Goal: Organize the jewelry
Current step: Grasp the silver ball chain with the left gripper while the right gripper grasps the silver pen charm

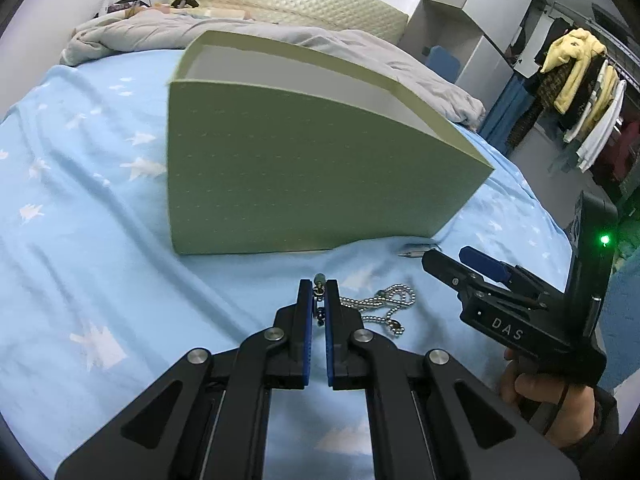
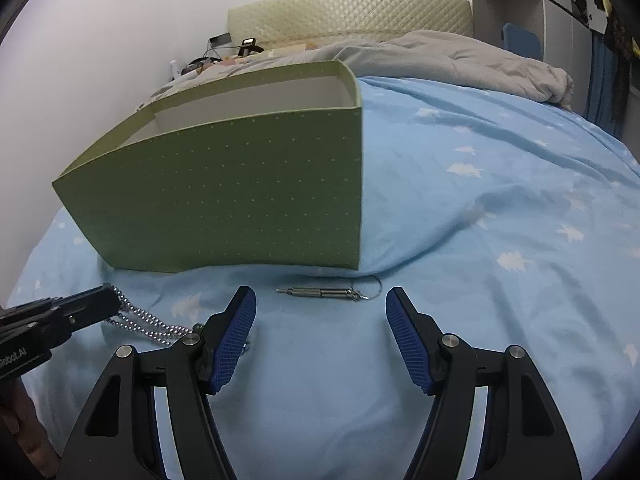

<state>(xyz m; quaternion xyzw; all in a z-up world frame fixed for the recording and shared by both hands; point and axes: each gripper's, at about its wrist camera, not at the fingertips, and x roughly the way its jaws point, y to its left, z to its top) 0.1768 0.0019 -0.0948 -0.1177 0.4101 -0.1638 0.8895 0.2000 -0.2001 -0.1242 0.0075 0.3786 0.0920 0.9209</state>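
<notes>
My left gripper (image 1: 319, 286) is clamped on the bead chain (image 1: 380, 304). Only the right wrist view shows clearly the metal keyring tool (image 2: 320, 292) before my right gripper's (image 2: 320, 300) spread jaws.

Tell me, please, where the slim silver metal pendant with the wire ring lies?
In the right wrist view, the pendant lies on the blue sheet, before the green box.

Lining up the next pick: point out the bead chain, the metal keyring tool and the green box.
bead chain (image 1: 380, 300), left wrist view, loose loops on the sheet
metal keyring tool (image 2: 320, 293), right wrist view, middle of its barrel
green box (image 2: 240, 192), right wrist view, front wall
</notes>
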